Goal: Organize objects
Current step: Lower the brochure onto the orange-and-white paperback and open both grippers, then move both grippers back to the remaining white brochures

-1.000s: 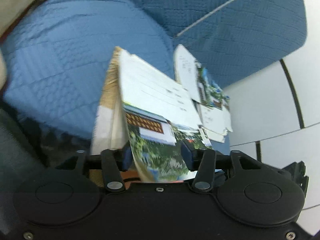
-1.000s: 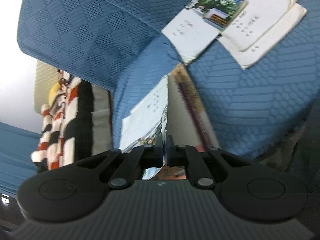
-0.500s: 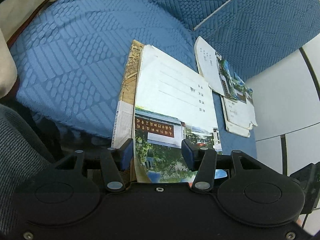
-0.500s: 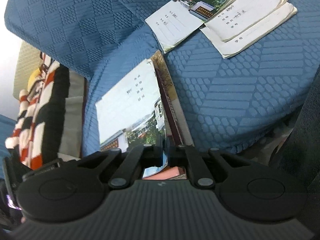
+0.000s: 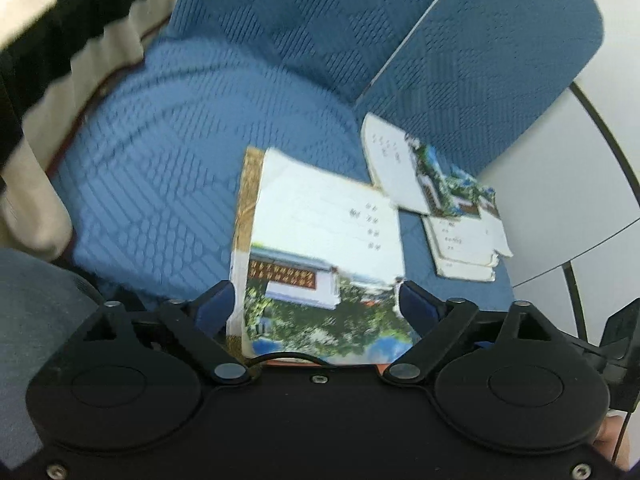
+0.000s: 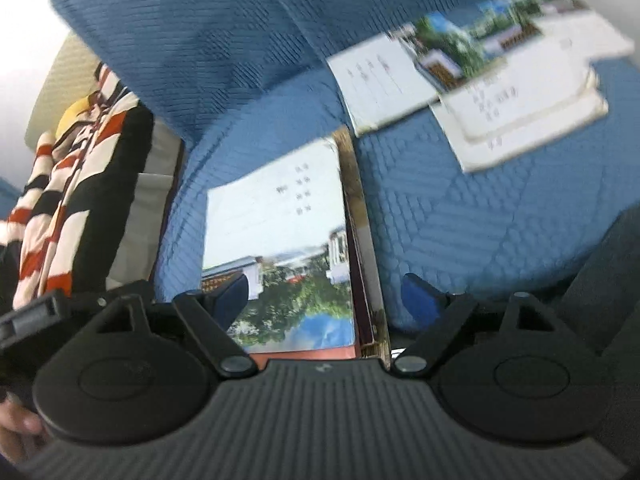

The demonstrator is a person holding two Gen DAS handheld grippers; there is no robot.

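Blue quilted fabric covers the seat cushion (image 5: 168,184) of the chair where the booklets lie. A thin white paper booklet with a photo of a building and trees on its cover (image 5: 320,248) rests flat on a larger brown-edged book (image 5: 245,216), both near the front edge of the cushion. The left claw (image 5: 316,304) stands spread wide, its jaws having just been opening; the lower end of the booklet lies between the blue pads (image 5: 216,304), which sit just beside its two side edges without pressing on them. In the right wrist view the same booklet (image 6: 276,216) and brown-edged book (image 6: 360,220) lie under the right claw (image 6: 332,296), whose jaws have also just been opening and now stand apart; one dark pad (image 6: 236,296) hovers over the photo cover, the other sits off to the side of the book's spine. Farther back on the cushion, against the blue backrest (image 5: 480,48), lies a loose pile of similar white booklets (image 5: 444,208), overlapping and fanned. A striped black, white and red cloth (image 6: 68,200) hangs beside the chair.
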